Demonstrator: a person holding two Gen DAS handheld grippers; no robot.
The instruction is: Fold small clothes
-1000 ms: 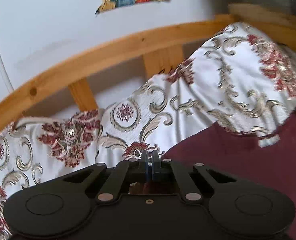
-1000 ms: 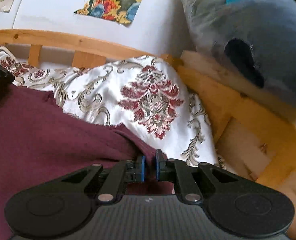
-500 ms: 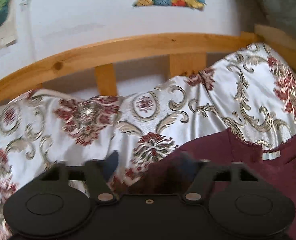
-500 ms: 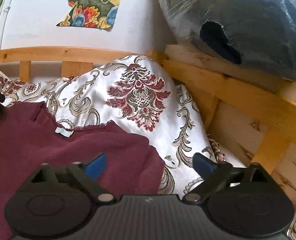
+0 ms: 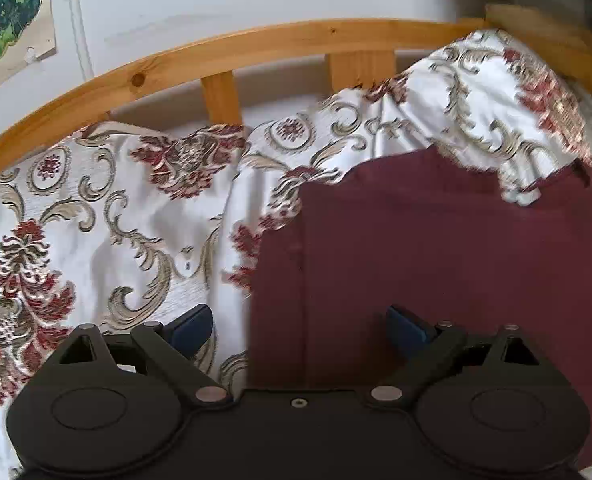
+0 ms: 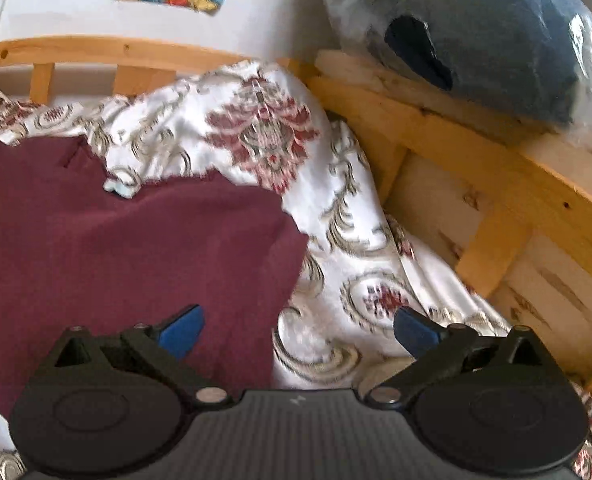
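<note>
A dark maroon garment (image 5: 436, 248) lies flat on the patterned bedspread (image 5: 96, 216), neckline with a pale label (image 6: 121, 187) toward the headboard. My left gripper (image 5: 300, 326) is open and empty, hovering over the garment's left edge. In the right wrist view the garment (image 6: 116, 248) fills the left half. My right gripper (image 6: 298, 330) is open and empty over the garment's right edge, its left fingertip (image 6: 182, 330) above the cloth and its right one above the bedspread (image 6: 336, 216).
A wooden headboard rail (image 5: 256, 50) runs across the back. A wooden side frame (image 6: 496, 200) stands at the right, with a plastic-wrapped blue bundle (image 6: 476, 28) on it. Posters (image 5: 8, 20) hang on the white wall.
Both grippers were shut on the garment's corners one second ago. They have opened, let go of it, and pulled back, and the garment now lies flat.
</note>
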